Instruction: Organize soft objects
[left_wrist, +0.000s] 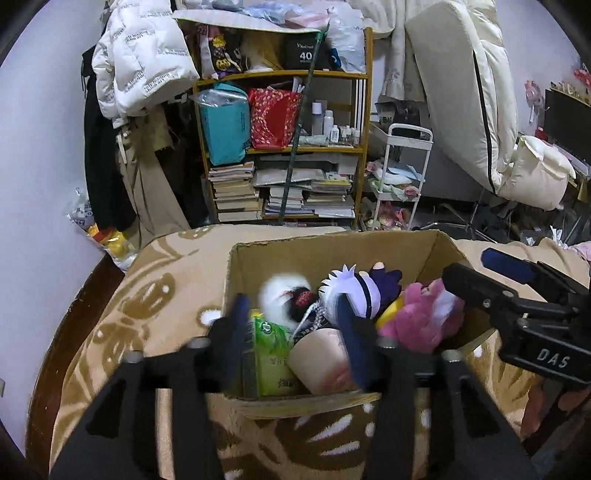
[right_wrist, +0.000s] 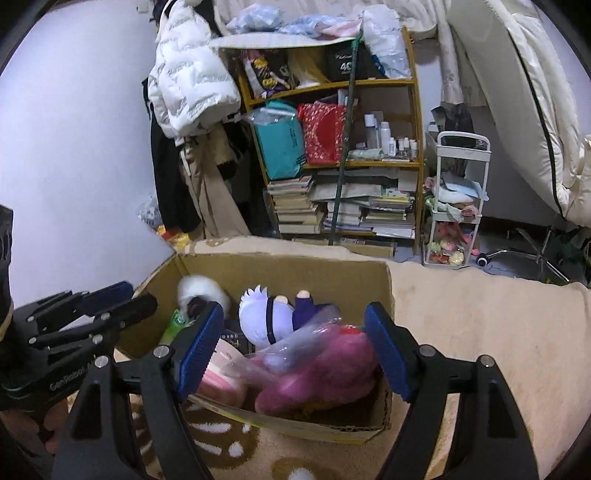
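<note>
Keeping both hand-held grippers, left (left_wrist: 291, 332) and right (right_wrist: 293, 349), open and empty, release toys squarely inside the brown cardboard box (right_wrist: 288, 269), avoiding its rim.

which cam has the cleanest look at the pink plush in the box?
Right wrist: the pink plush lies large between the open right gripper fingers, in clear plastic. Left wrist shows it smaller, at the cardboard box right side.
</note>
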